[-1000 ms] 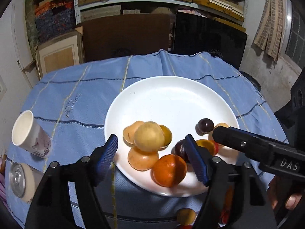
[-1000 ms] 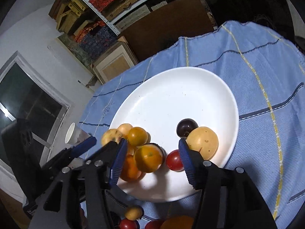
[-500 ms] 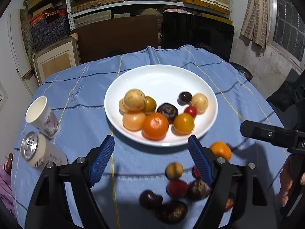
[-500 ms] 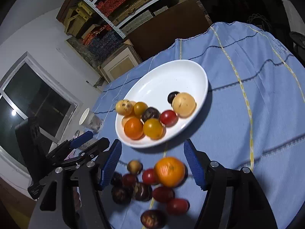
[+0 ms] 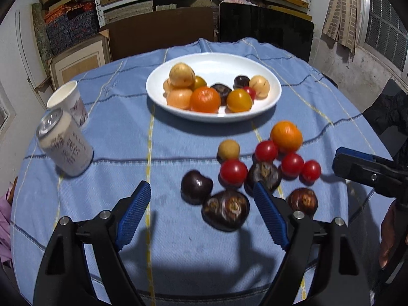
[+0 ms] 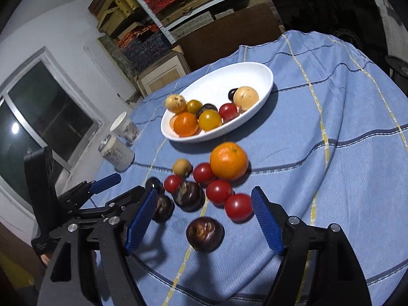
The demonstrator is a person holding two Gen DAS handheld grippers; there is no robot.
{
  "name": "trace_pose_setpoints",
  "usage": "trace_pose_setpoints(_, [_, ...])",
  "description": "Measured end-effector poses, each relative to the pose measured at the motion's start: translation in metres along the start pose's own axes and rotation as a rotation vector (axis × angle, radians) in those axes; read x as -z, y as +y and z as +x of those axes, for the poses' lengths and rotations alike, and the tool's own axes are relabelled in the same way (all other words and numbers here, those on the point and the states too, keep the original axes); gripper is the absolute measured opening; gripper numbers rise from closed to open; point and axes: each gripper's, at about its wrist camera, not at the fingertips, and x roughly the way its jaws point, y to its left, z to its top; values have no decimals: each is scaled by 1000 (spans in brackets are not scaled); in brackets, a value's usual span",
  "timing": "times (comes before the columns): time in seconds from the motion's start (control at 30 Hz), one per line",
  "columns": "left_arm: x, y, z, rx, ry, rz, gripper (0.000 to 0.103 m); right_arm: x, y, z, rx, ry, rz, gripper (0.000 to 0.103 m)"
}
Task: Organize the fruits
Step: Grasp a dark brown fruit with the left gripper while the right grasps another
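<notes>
Pulled both claws back from the plate (image 5: 276,94) to the loose fruit (image 6: 219,191) on the counter. Left claw (image 5: 201,214) and right claw (image 6: 204,219) were opening, empty. Next pickup pending.

white plate (image 5: 275,94), blue striped tablecloth (image 5: 114,132), red tomatoes (image 5: 233,171)

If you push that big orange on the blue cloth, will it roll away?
Probably. The big orange looks round, so a push would likely roll it. Red tomatoes crowd one side and might stop it. Its skin looks dimpled, so likely not slippery.
</notes>
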Motion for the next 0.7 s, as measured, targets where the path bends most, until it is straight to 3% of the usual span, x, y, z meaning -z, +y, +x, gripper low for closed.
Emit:
trace_pose_setpoints(0.2, [14,-9,11,15,46,3,80,9,-6,2,20,-18,-23,77])
trace_pose_setpoints(0.37, [18,-13,29,45,100,-19,55,9,-15,0,15,-28,10,77])
trace_pose_setpoints(0.6, [13,-16,41,26,98,-26,54,12,-5,5,25,-7,-49,77])
trace_pose_setpoints(0.63, [12,-17,41,23,93,-22,48,12,-3,5,29,-4,-60,77])
trace_pose_setpoints(0.7, [12,-19,40,26,85,-5,46,13,1,5,31,0,-83,77])
